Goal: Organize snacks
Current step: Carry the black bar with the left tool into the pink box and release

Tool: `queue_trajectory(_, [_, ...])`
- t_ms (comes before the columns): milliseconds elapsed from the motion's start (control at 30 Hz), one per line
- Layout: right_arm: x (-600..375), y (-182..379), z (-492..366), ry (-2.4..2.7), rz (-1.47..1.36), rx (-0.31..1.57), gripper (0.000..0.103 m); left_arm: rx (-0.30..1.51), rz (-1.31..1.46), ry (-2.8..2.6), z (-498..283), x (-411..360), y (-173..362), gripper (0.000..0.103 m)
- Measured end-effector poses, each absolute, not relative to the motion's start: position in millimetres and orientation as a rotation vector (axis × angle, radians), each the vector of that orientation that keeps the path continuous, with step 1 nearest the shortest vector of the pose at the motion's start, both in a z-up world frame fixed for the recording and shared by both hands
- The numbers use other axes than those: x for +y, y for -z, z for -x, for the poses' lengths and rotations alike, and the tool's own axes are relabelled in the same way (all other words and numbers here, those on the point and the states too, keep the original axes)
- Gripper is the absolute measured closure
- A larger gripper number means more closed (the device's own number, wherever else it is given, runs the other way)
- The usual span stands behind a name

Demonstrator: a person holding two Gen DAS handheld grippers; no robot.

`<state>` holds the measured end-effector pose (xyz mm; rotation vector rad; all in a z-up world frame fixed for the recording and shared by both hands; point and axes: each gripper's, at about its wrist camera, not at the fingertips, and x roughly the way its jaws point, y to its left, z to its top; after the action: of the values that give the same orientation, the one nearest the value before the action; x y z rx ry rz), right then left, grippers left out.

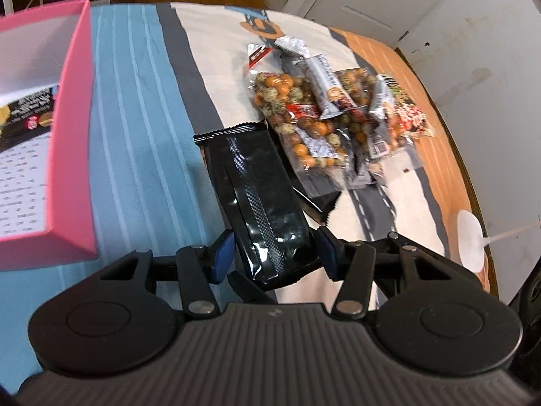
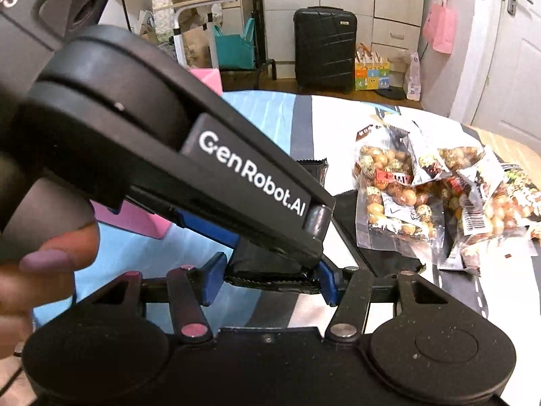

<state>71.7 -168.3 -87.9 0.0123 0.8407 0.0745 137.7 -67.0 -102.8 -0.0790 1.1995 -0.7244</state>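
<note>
A long black snack packet (image 1: pixel 260 203) lies on the striped cloth between the blue pads of my left gripper (image 1: pixel 275 253), whose jaws close on its near end. In the right wrist view my right gripper (image 2: pixel 268 279) also pinches the same black packet (image 2: pixel 270 267) by its crimped end, with the left gripper's body crossing just above. A pile of clear bags of round orange and speckled snacks with silver bars (image 1: pixel 324 108) lies beyond the packet, to the right (image 2: pixel 439 196). A pink box (image 1: pixel 72 128) stands at the left and holds a printed packet (image 1: pixel 27 128).
The table edge (image 1: pixel 466 182) curves close on the right by a white wall. A white tag (image 1: pixel 470 240) lies near that edge. A black suitcase (image 2: pixel 324 47), bags and a desk stand on the floor beyond the table.
</note>
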Motion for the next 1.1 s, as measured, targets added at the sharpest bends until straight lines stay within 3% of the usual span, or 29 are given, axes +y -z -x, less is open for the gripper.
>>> queue_trajectory(567, [-132, 43, -54, -0.158, 0.097, 0.708, 0.042, 1.053, 0.082, 0.684, -112, -12, 31, 0.052])
queue_trajectory(1100, [-79, 55, -135, -0.395, 0.230, 0.667, 0.042, 1.014, 0.271, 0.499, -164, 73, 35, 0.052])
